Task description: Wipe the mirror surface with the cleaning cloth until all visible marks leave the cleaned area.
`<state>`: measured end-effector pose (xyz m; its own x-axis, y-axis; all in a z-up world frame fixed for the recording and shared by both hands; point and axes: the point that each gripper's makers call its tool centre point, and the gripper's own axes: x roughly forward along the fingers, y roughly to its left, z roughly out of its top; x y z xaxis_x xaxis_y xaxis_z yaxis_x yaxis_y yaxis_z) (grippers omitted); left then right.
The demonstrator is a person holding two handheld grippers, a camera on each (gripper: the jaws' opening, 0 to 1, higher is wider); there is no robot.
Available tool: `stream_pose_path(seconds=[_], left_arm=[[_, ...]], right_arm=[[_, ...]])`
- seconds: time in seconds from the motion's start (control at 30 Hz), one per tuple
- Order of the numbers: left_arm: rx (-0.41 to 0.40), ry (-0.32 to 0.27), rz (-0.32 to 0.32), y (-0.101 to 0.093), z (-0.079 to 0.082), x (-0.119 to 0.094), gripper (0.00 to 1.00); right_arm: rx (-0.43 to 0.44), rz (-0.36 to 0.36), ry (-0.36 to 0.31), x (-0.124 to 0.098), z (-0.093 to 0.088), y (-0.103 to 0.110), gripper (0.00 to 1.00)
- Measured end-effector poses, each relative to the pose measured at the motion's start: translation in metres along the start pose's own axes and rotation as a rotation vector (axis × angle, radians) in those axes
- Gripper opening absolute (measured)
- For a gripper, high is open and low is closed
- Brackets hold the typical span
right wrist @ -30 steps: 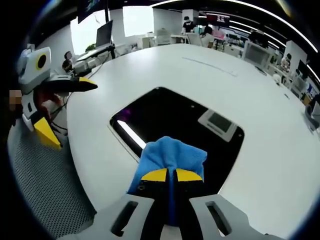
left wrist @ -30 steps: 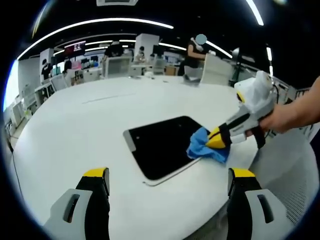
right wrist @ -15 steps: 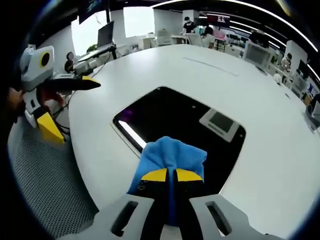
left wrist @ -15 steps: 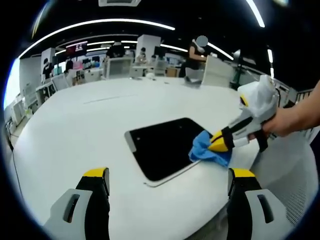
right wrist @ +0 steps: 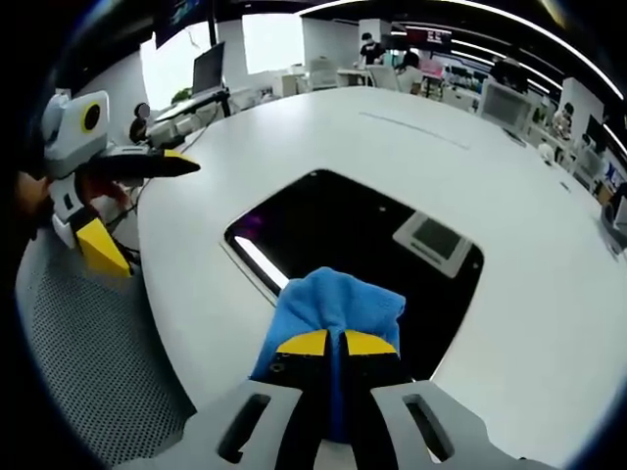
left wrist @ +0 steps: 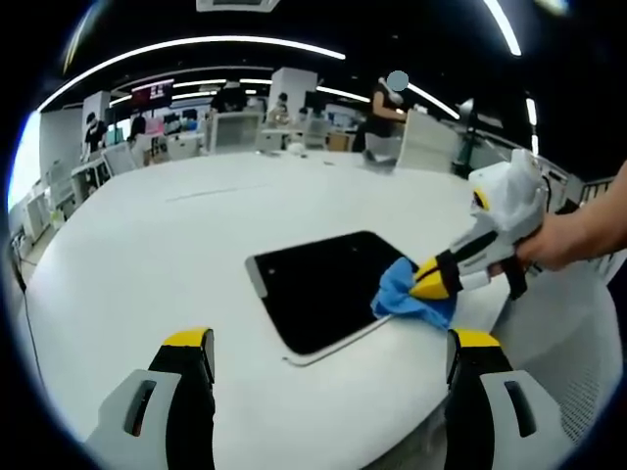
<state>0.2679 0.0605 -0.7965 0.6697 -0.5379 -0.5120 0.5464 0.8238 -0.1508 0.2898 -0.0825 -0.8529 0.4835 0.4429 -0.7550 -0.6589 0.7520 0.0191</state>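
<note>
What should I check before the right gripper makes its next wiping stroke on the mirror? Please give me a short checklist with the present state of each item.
1. Grip on the blue cleaning cloth: ok, the right gripper has its fingers shut on it.
2. Cloth on the mirror: ok, it rests over the mirror's edge on the right gripper's side.
3. Mirror flat on the white table: ok.
4. Left gripper out of the stroke path: ok, it is open and off the mirror.
5. Marks remaining on the glass: cannot tell, the surface reflects ceiling lights.
6. Mirror and cloth visible: ok, in both views.
</note>
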Motion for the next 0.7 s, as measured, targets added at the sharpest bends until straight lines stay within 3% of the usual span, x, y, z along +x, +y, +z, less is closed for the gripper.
stream_pose_path(seconds=[0.7], left_arm=[[-0.007, 0.005, 0.015, 0.0036, -0.0013, 0.0, 0.99]], right_arm=[[0.011, 0.032, -0.007, -0.0022, -0.0012, -0.0038, 0.0]])
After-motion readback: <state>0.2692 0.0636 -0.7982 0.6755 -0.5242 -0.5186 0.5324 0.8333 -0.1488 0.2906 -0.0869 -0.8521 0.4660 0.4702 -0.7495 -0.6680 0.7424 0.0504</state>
